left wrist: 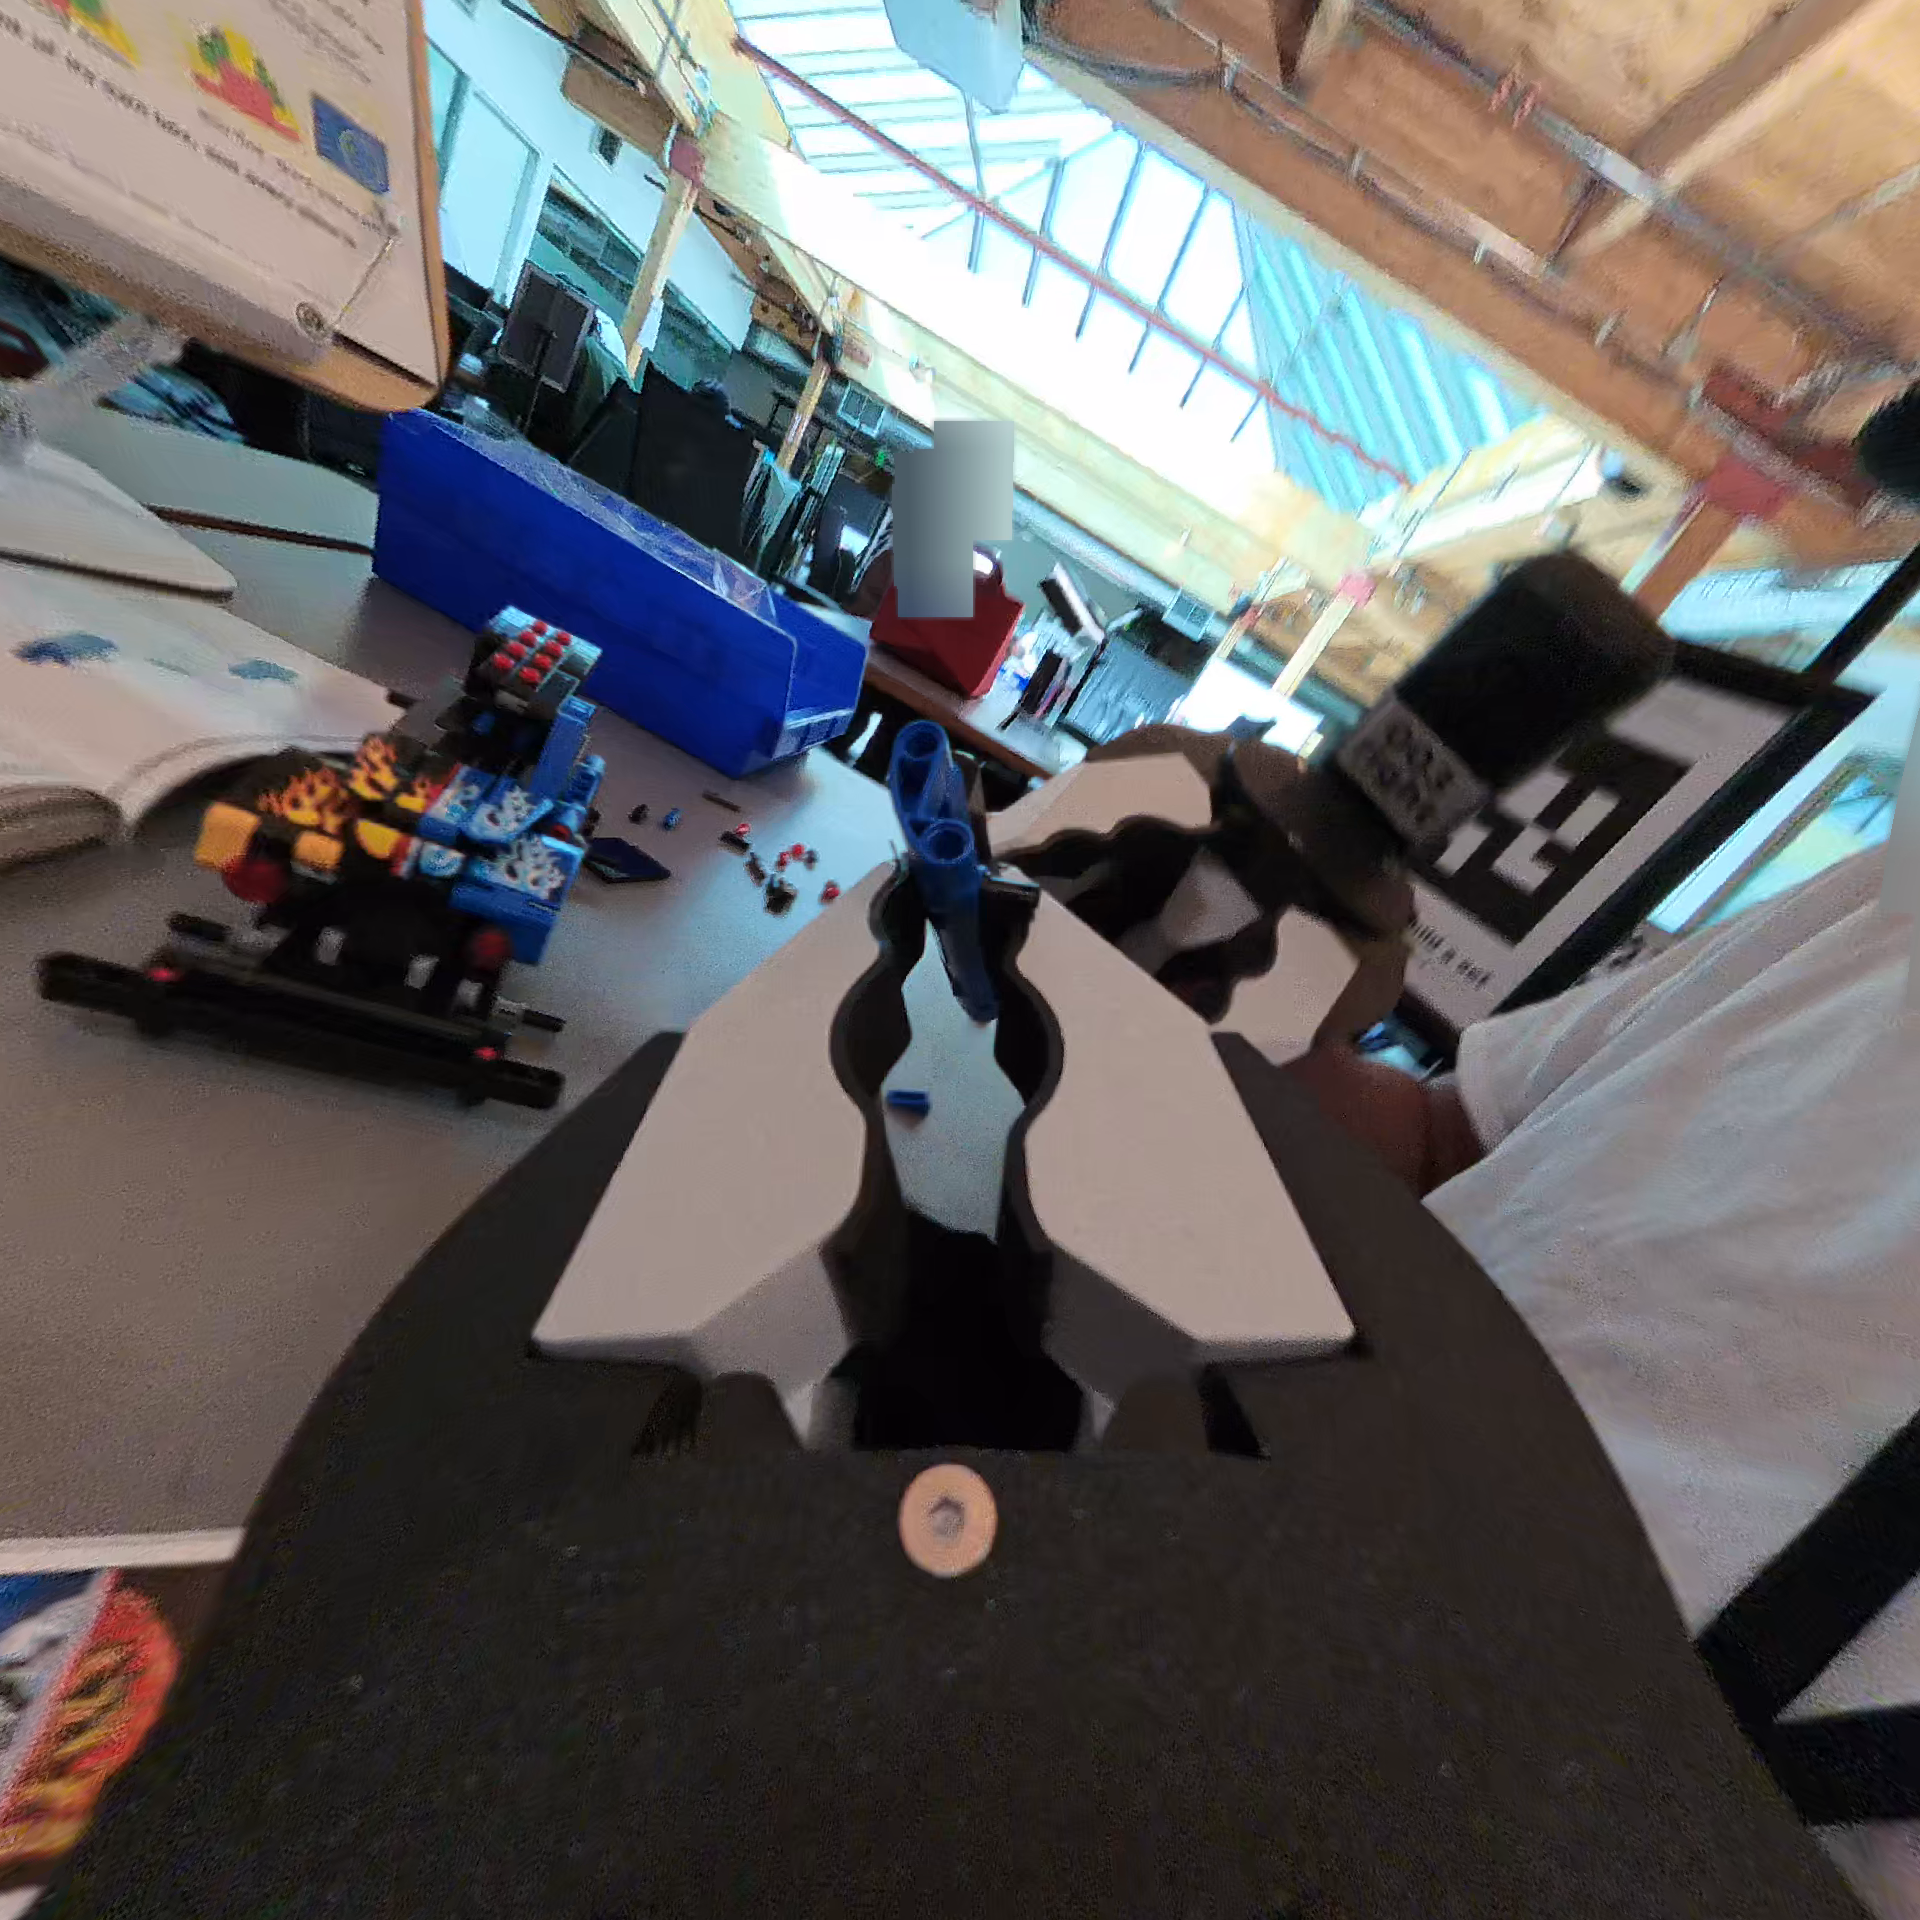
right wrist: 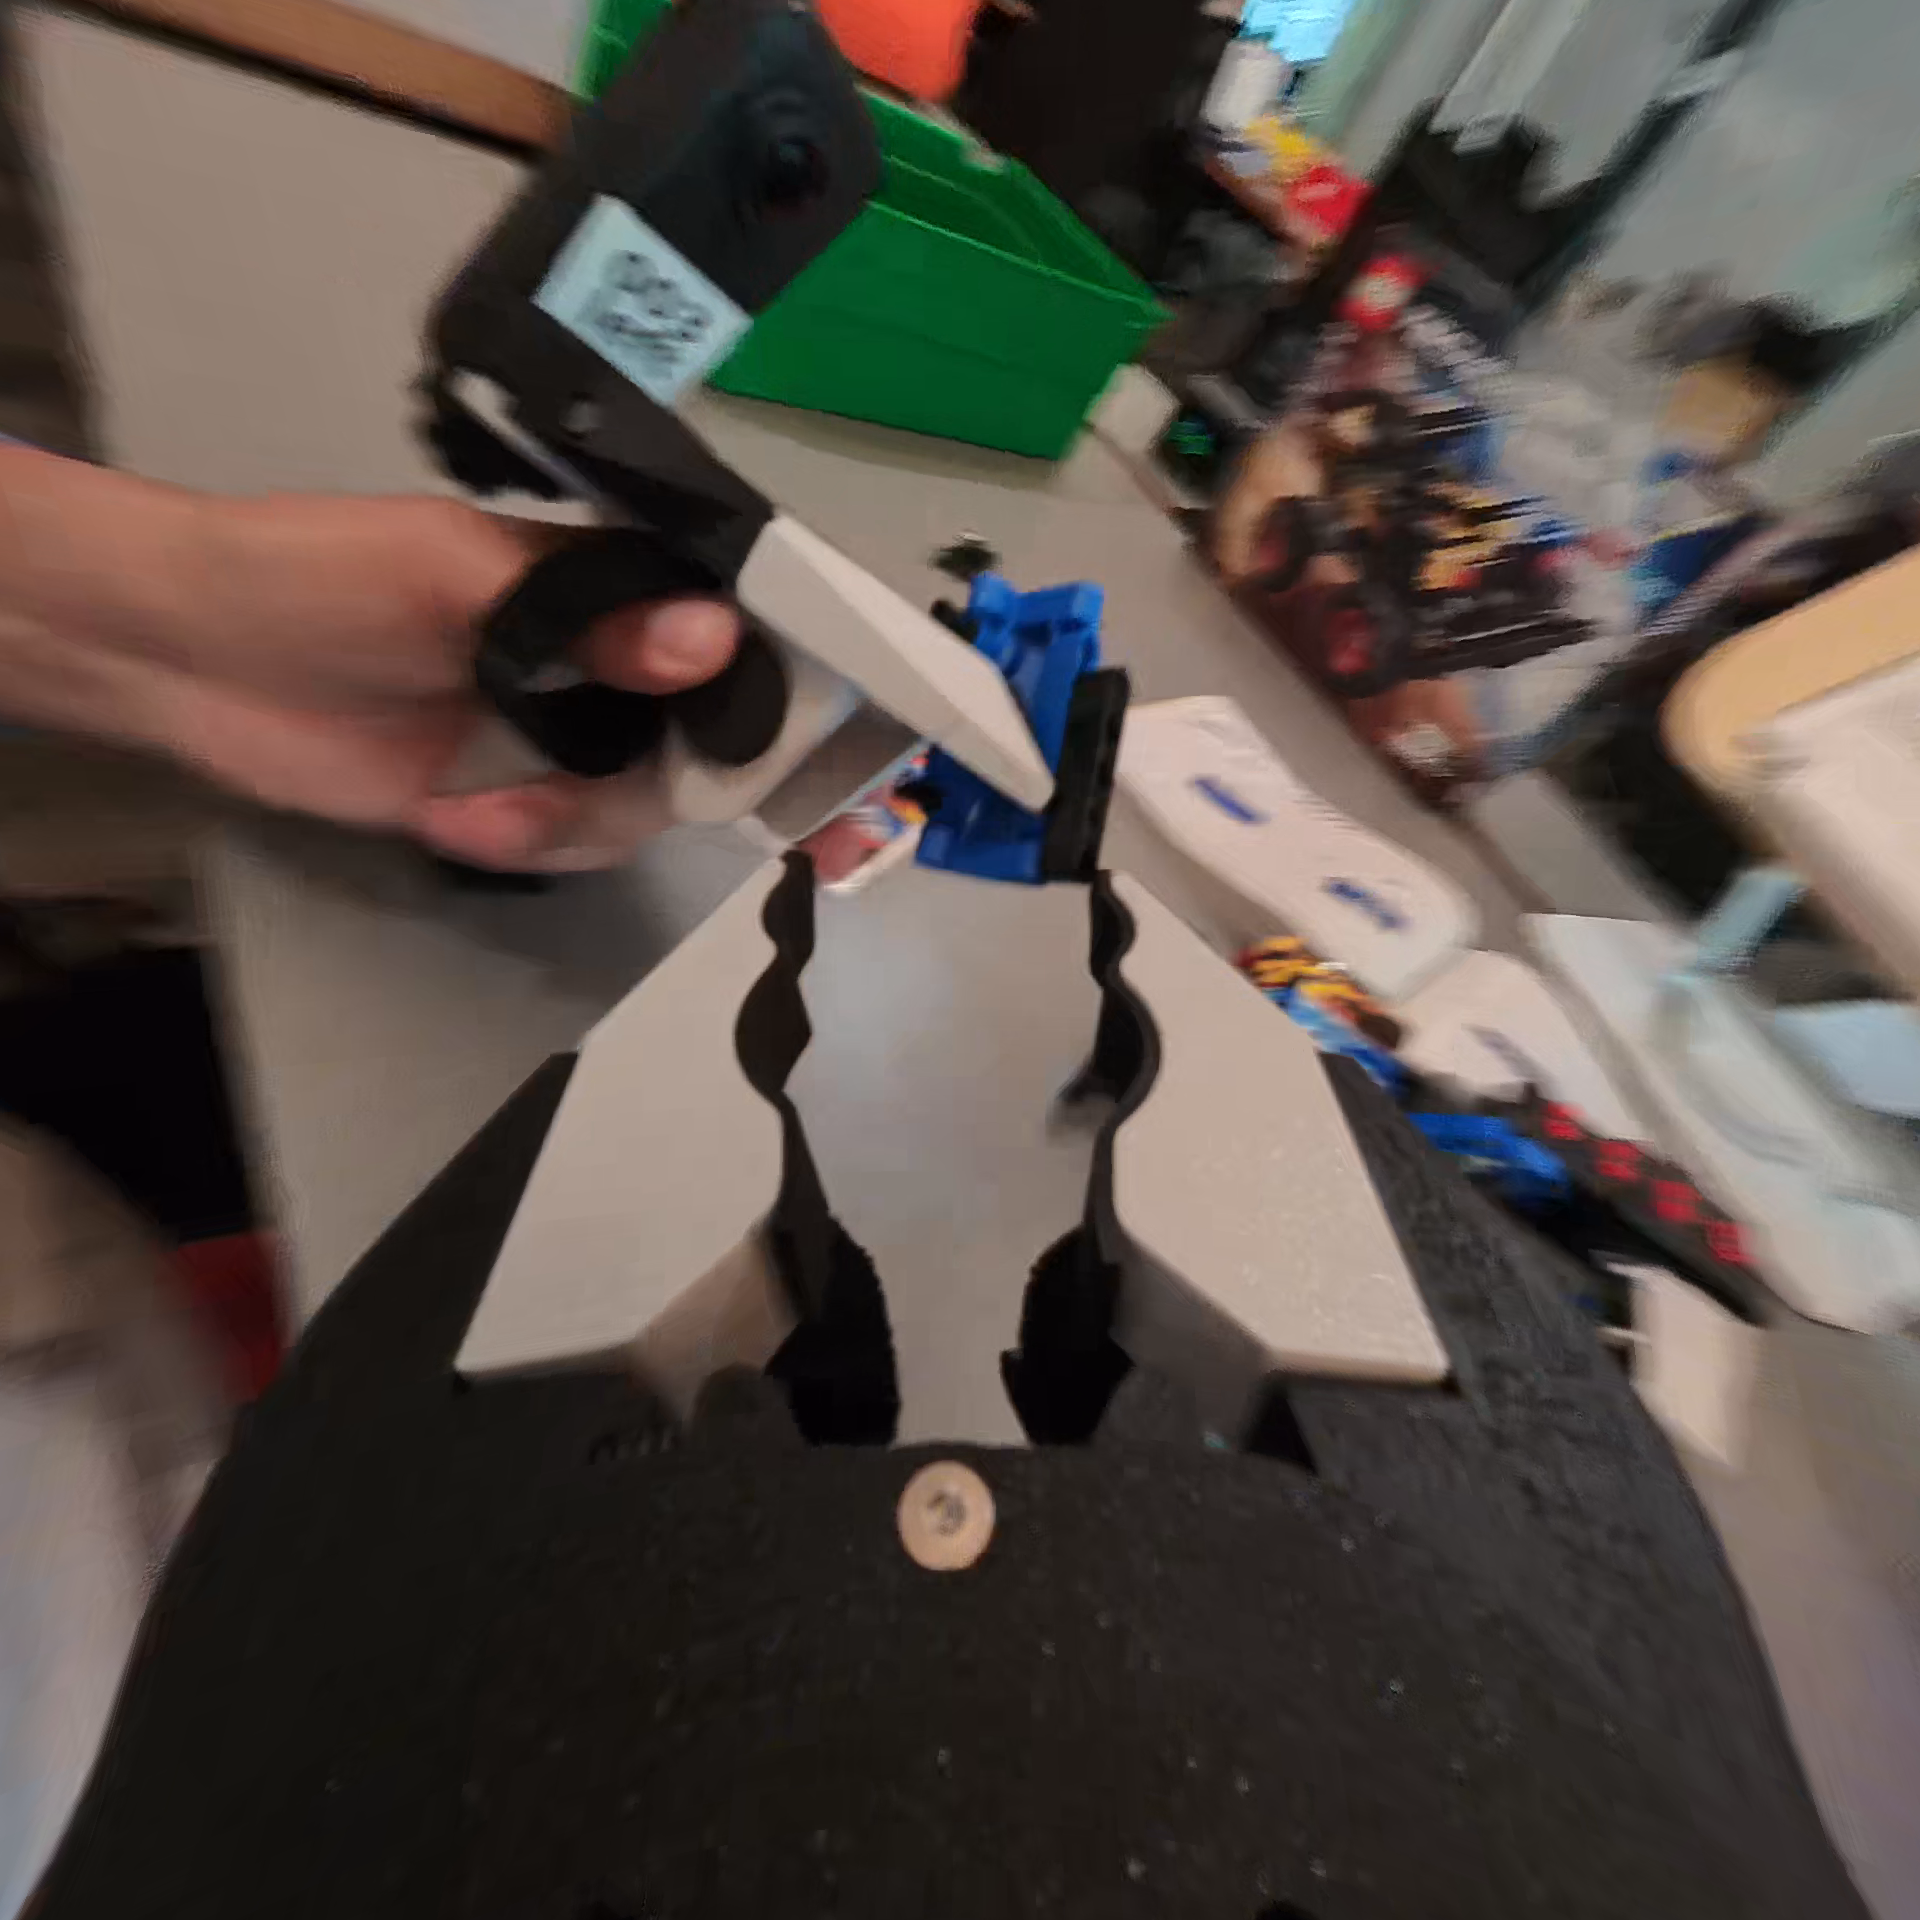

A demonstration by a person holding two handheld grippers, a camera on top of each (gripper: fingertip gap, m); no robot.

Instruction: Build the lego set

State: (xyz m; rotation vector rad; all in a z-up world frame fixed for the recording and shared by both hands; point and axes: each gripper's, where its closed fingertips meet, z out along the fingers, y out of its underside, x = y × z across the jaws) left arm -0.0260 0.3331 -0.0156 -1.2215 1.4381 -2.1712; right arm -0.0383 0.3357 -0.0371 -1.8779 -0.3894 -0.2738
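My left gripper (left wrist: pixel 951 894) is shut on a blue lego piece (left wrist: pixel 940 831) with round holes at its top and holds it upright above the table. In the right wrist view a hand holds this gripper, whose upper finger (right wrist: pixel 894 655) lies across the blue piece (right wrist: pixel 1023 644), which carries a black part (right wrist: pixel 1086 769). My right gripper (right wrist: pixel 948 878) is open and empty, just below that piece, its right fingertip close under the black part. It also shows in the left wrist view (left wrist: pixel 1101 883), jaws apart, beside the blue piece. The half-built lego model (left wrist: pixel 395 831) with flame stickers stands at the left.
Several loose small pieces (left wrist: pixel 769 862) lie on the grey table (left wrist: pixel 260 1247), and a blue pin (left wrist: pixel 906 1101) under my left fingers. An open instruction booklet (left wrist: pixel 156 707) and a blue bin (left wrist: pixel 623 592) stand behind. A green bin (right wrist: pixel 935 312) and the set's box (right wrist: pixel 1403 499) are farther off. My left and right fingertips are right by each other.
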